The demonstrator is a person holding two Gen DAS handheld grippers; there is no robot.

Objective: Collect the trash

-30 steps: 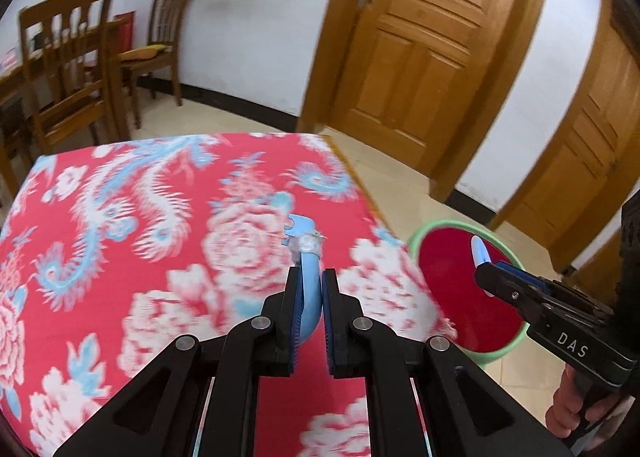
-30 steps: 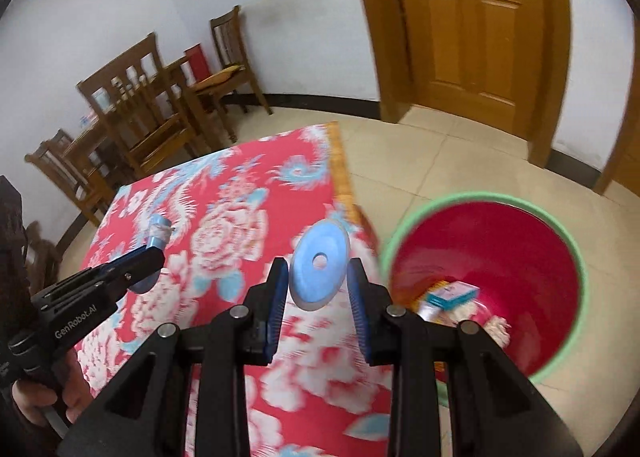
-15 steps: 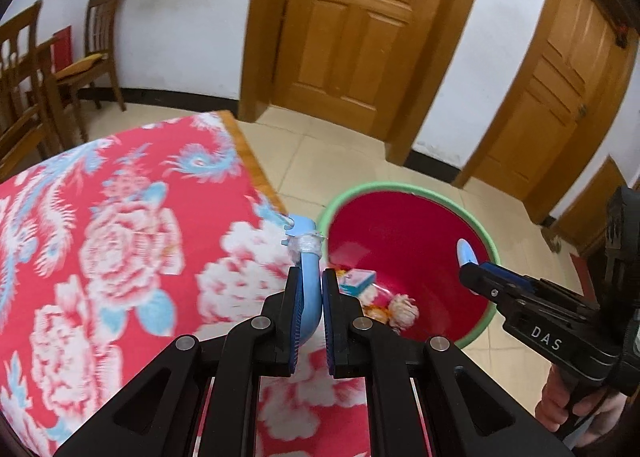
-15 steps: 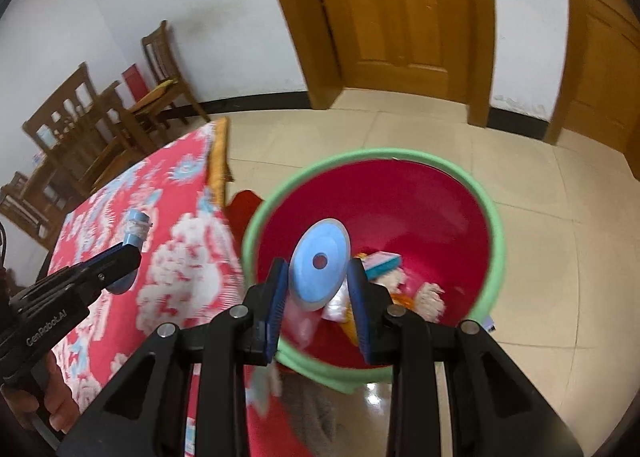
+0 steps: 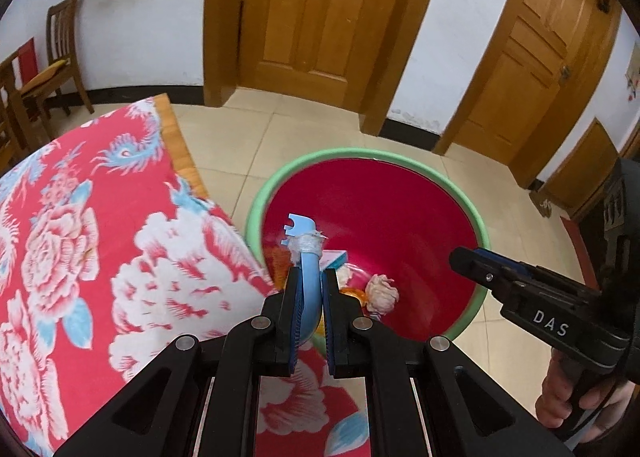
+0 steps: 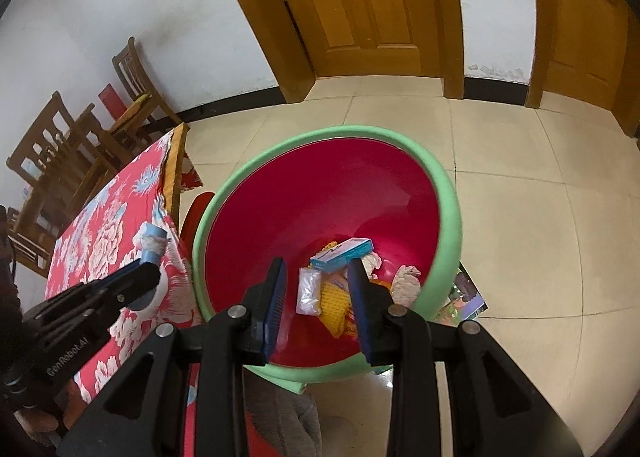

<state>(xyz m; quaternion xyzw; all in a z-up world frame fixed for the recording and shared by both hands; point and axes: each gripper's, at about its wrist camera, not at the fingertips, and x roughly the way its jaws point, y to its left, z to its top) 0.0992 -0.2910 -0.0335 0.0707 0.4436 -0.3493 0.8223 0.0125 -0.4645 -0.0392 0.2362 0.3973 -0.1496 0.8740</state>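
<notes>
While left tongs (image 5: 310,297) pinch blue scrap (image 5: 306,257), right tongs (image 6: 318,297) gape empty.

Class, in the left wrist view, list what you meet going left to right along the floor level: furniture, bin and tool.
Chair → floral table → bin → right tongs

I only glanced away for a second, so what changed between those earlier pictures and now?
Both grippers swung from over the flowered table to above the red bin. The right gripper had a blue disc between its jaws; now they stand open and empty, and the disc is nowhere to be seen. The left gripper stays clamped on the blue plastic piece. The bin and the trash in it have not moved.
</notes>
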